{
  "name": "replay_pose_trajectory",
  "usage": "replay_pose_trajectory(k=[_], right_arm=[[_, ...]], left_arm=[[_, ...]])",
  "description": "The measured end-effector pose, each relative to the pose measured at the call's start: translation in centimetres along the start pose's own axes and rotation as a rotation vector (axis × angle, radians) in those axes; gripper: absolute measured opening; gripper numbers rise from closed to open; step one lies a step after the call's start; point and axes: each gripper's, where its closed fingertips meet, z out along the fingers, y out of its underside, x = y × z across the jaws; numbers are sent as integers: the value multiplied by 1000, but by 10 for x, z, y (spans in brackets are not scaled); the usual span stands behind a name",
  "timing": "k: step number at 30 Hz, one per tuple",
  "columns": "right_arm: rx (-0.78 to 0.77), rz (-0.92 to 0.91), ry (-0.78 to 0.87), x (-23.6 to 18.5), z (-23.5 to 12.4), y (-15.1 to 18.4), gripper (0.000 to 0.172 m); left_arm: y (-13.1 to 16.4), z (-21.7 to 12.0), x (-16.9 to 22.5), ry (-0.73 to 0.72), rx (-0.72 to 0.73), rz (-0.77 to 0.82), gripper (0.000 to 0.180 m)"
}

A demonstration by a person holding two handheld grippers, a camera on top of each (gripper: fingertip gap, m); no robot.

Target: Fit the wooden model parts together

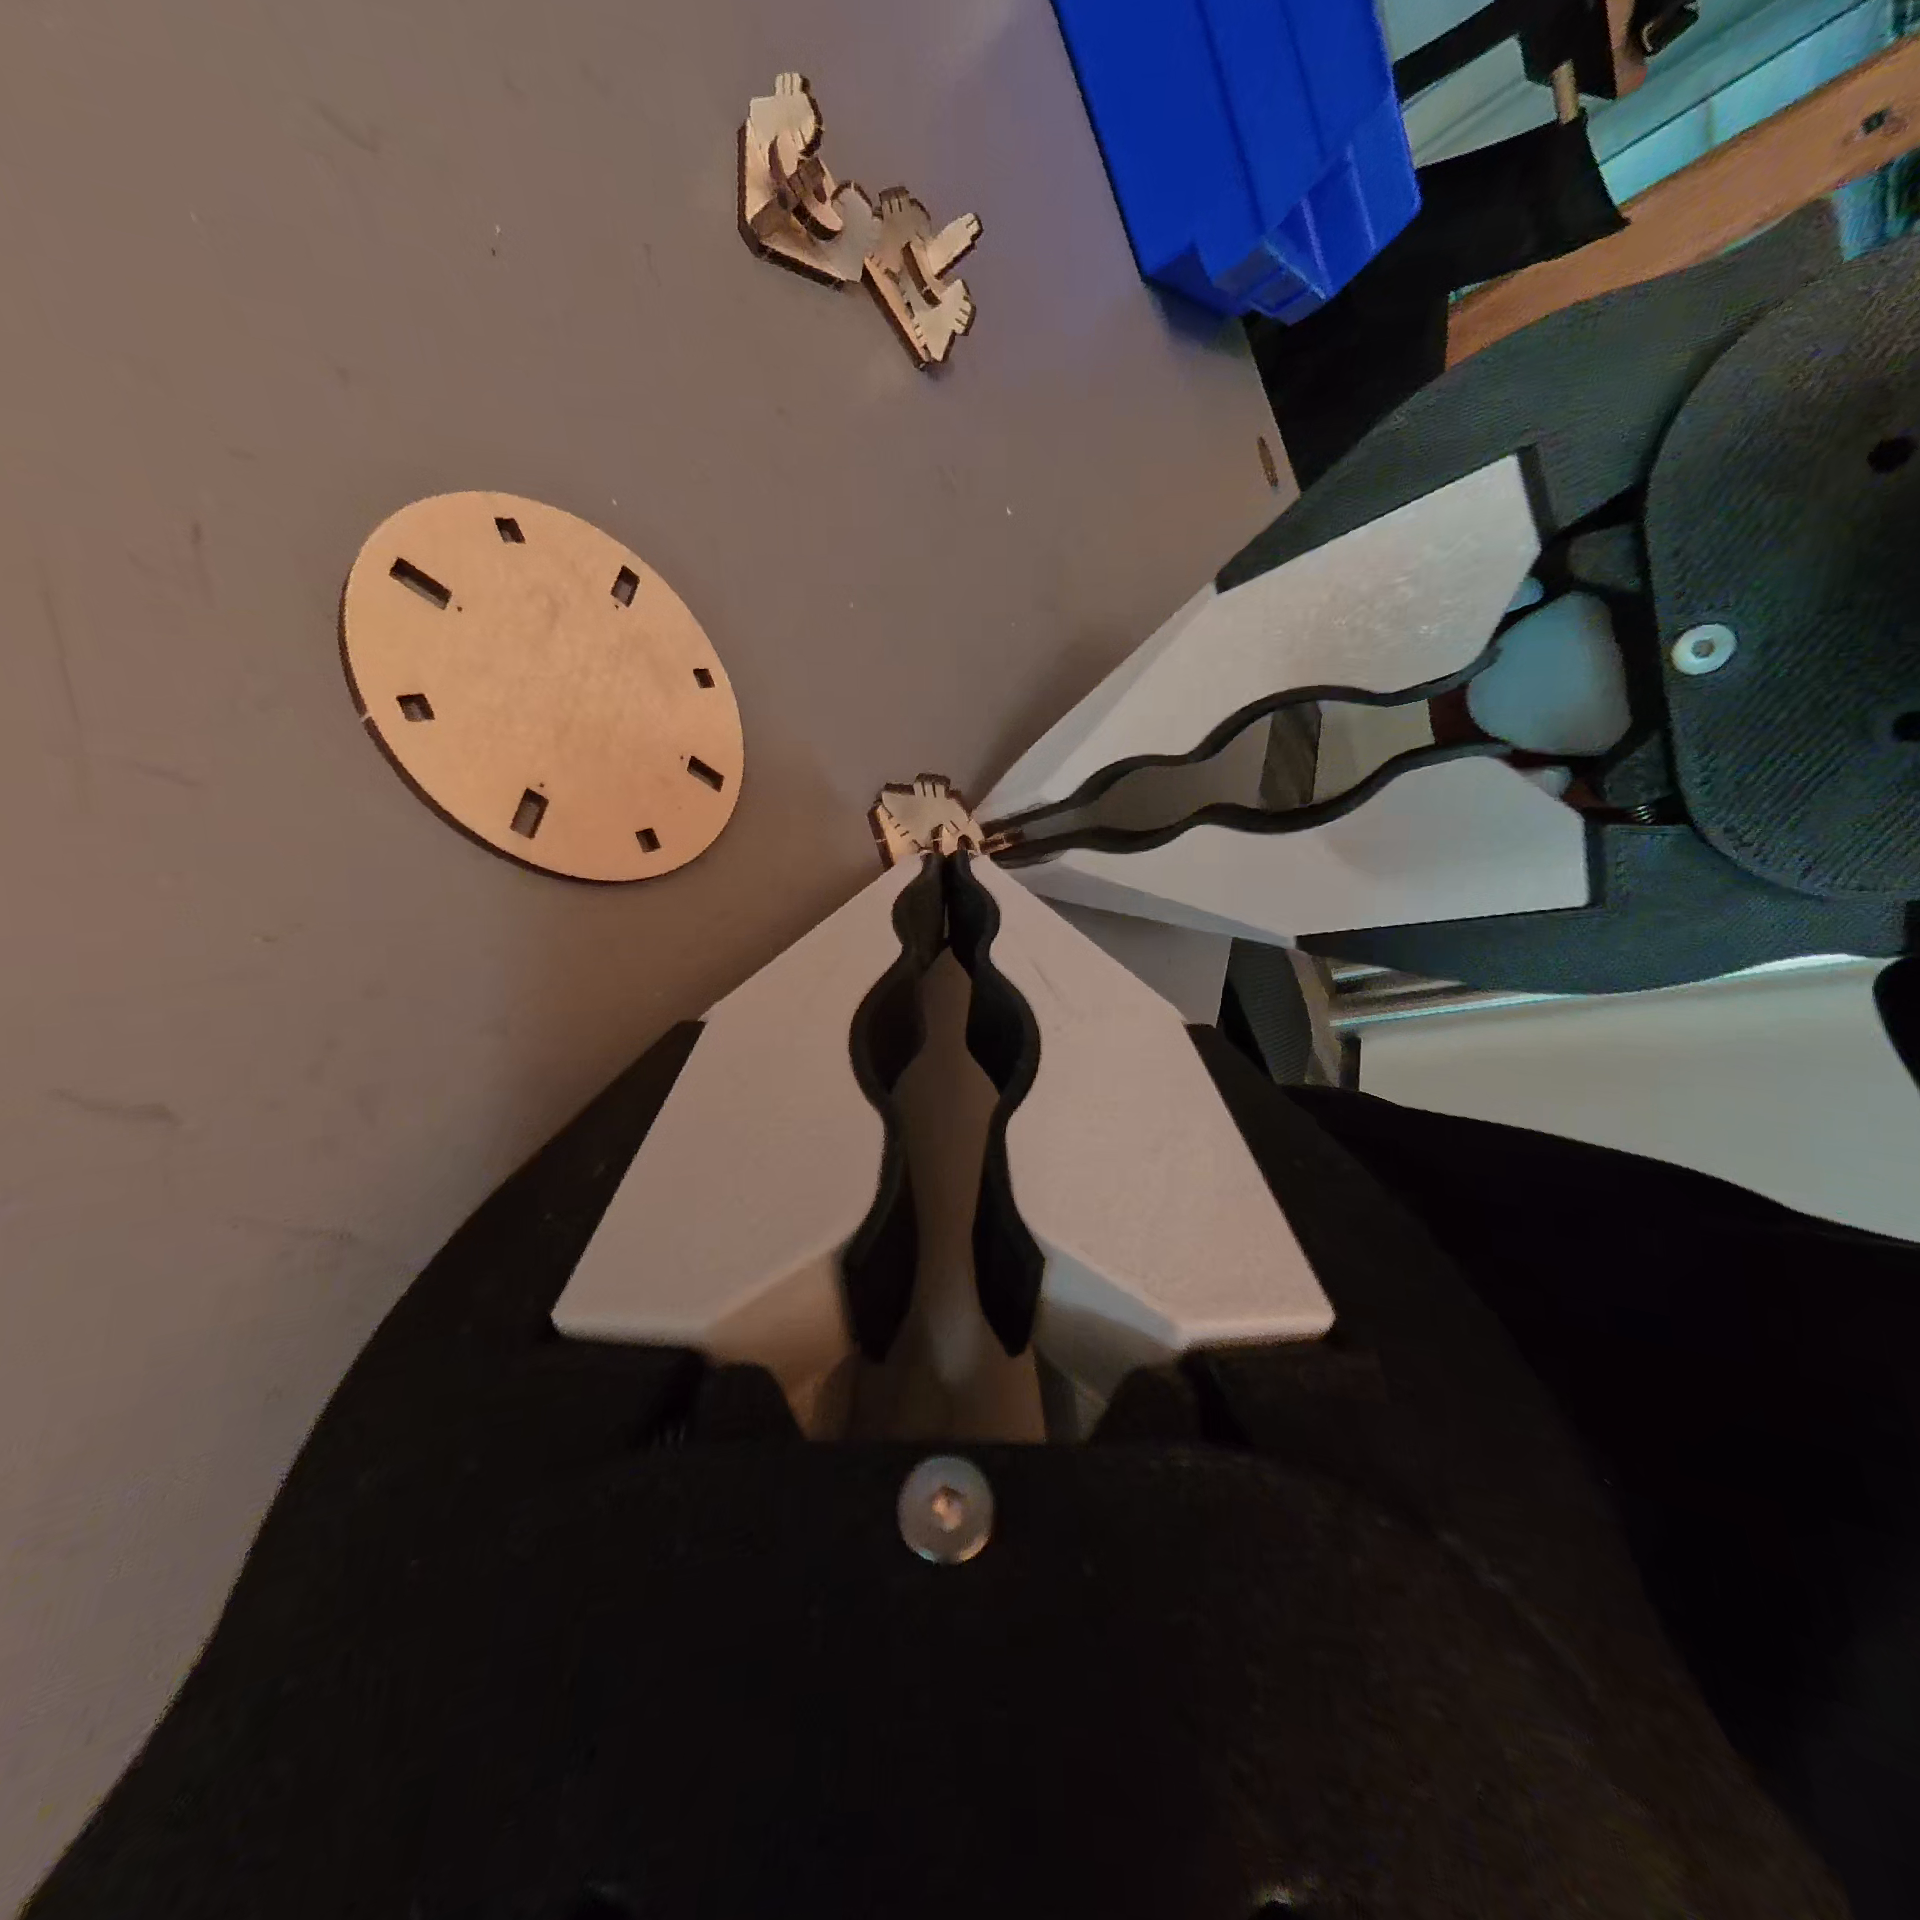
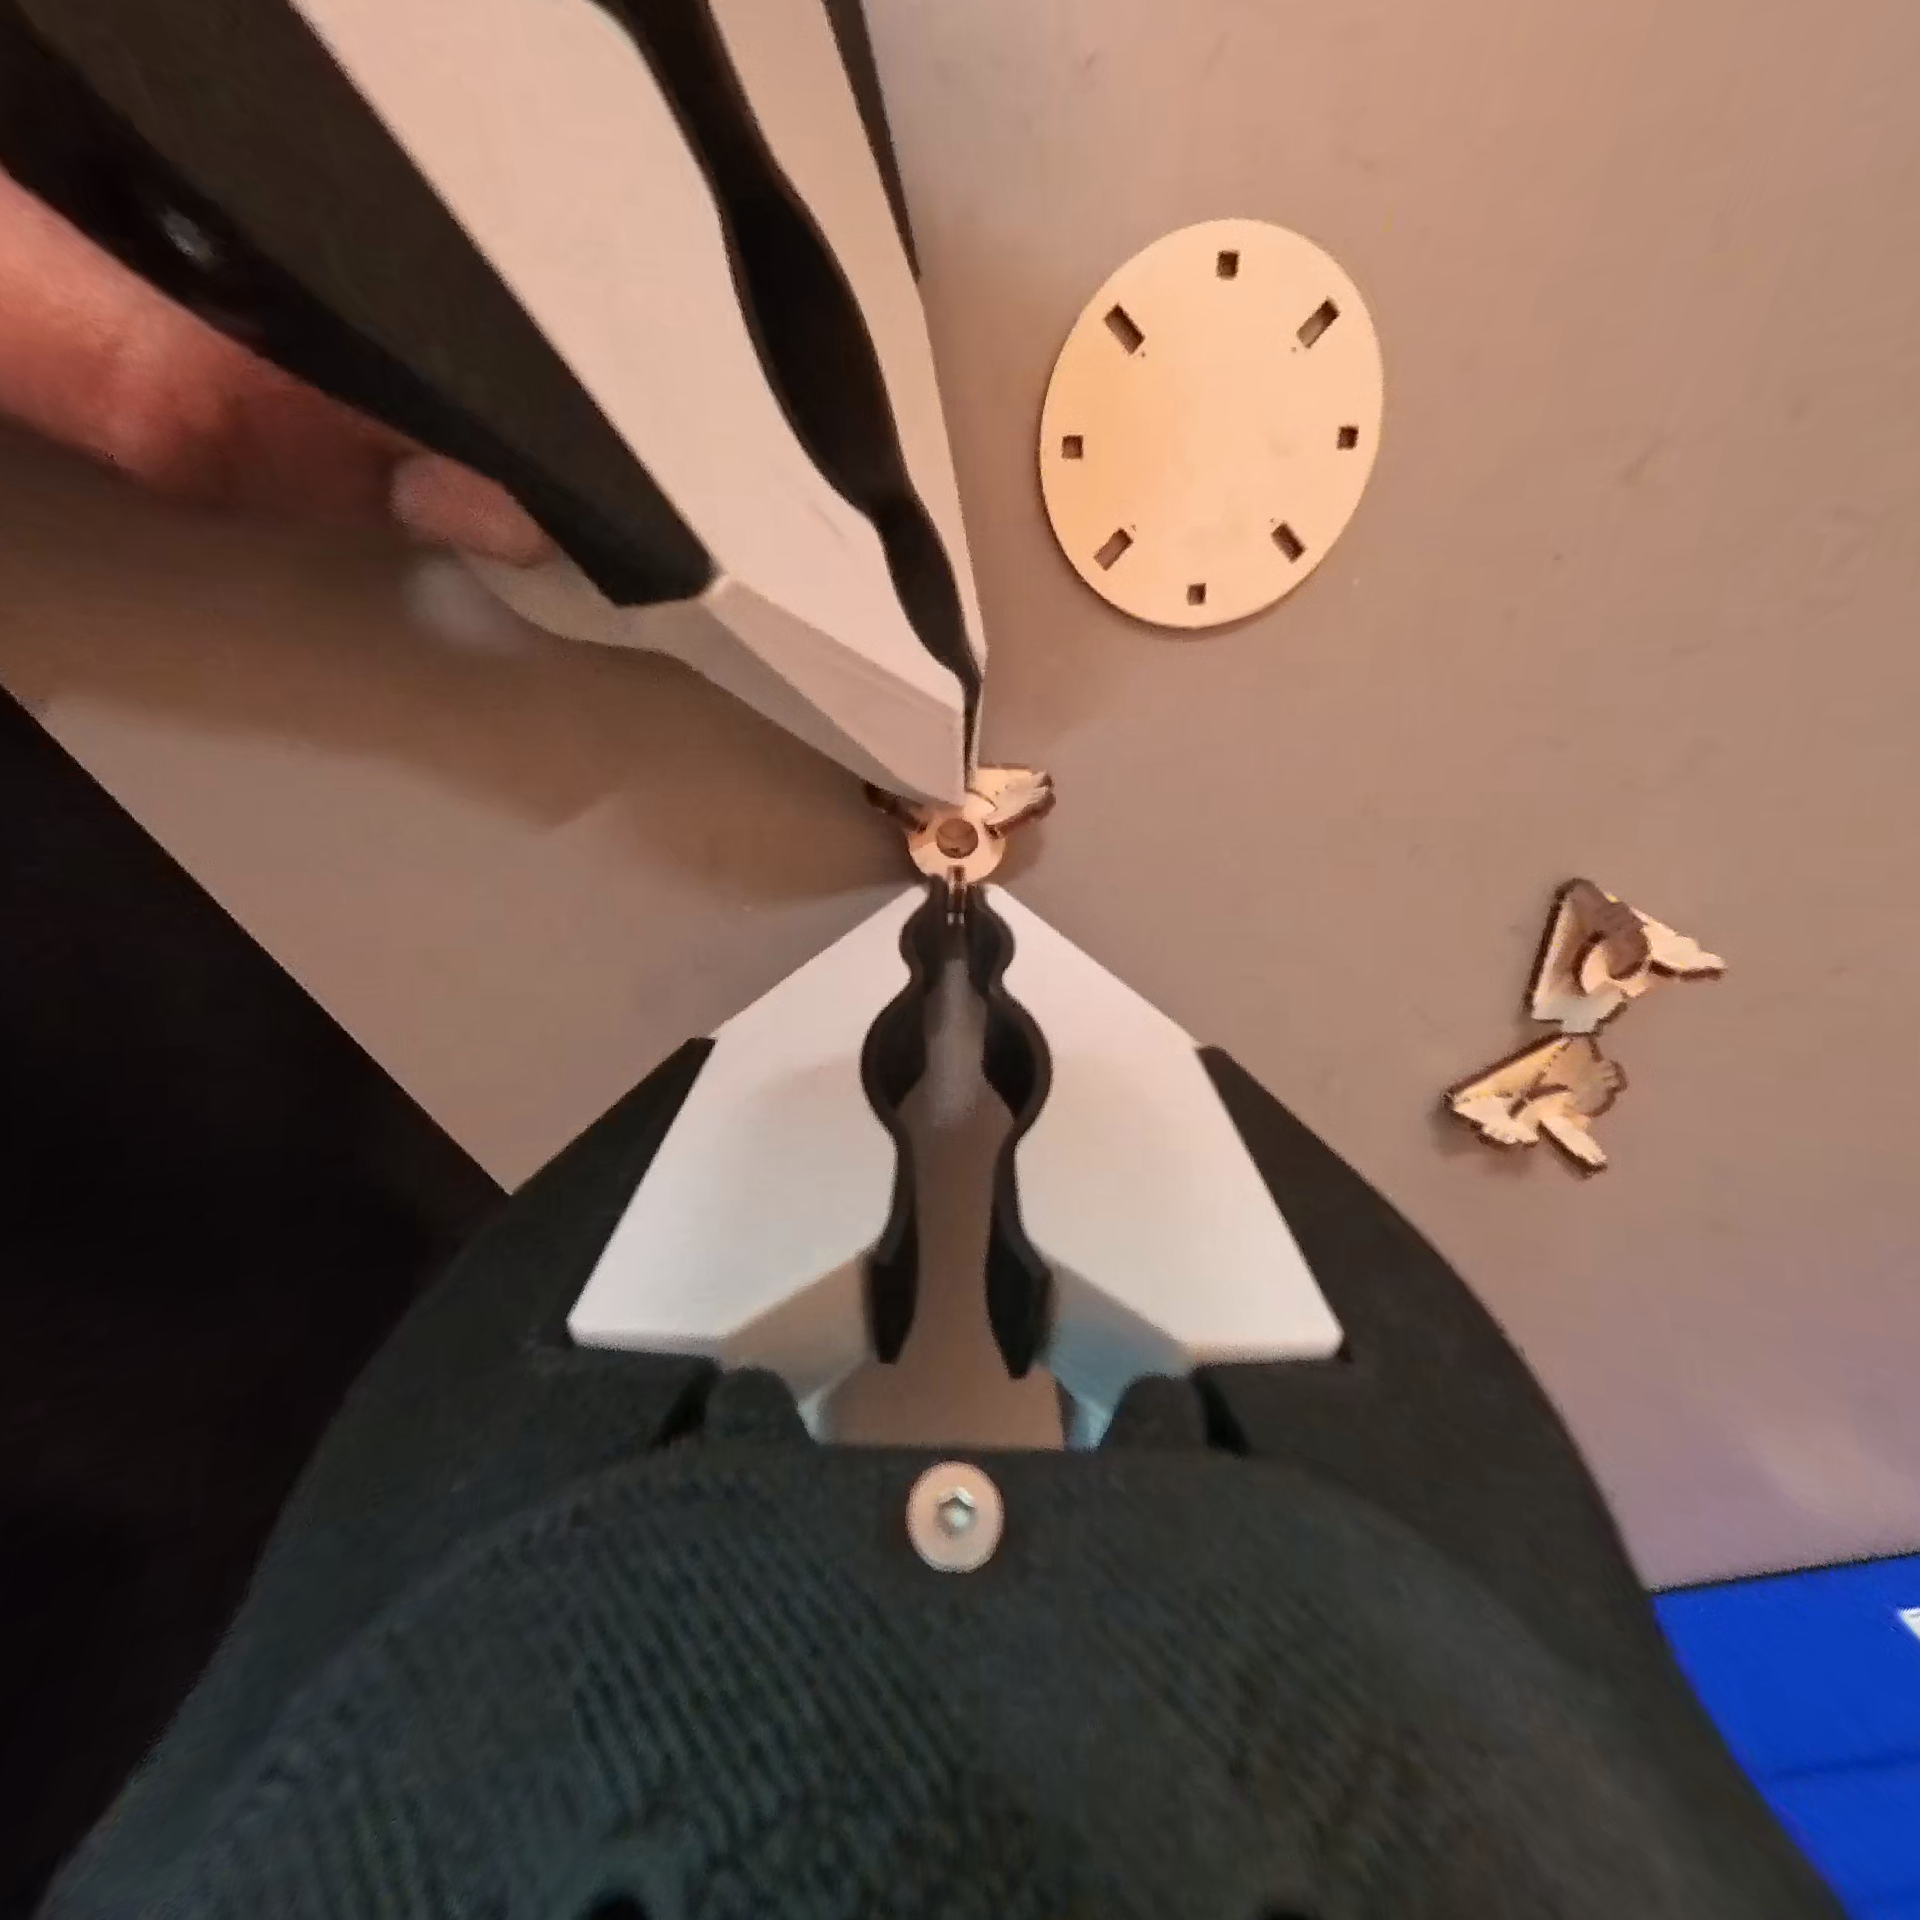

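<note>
While both our hand-held grippers pinch one small wooden piece from two sides, it hangs steady above the tabletop.

1. Between our 2 grippers, the small wooden piece is partly covered by both sets of fingertips.
2. Far beyond them, the blue bin is cut by the frame edge.
</note>
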Motion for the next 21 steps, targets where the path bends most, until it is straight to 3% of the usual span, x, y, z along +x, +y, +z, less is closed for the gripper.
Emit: replay_pose_trajectory(k=[6, 12, 13, 15, 18, 21], right_arm=[[187, -15, 59, 15, -26, -3, 18], [328, -3, -28, 0, -13, -6, 30], [326, -9, -19, 1, -8, -4, 26], [338, -25, -9, 1, -3, -2, 1], [436, -15, -21, 4, -11, -4, 0], [646, 13, -29, 9, -34, -12, 1]], left_arm=[[0, 0, 0, 2, 2, -3, 3], [0, 0, 1, 7, 1, -5, 3], [0, 0, 1, 9, 1, -4, 3], [0, -1, 2, 14, 10, 6, 2], [-8, -9, 9, 72, 83, 7, 18], [-22, -27, 20, 185, 218, -5, 25]])
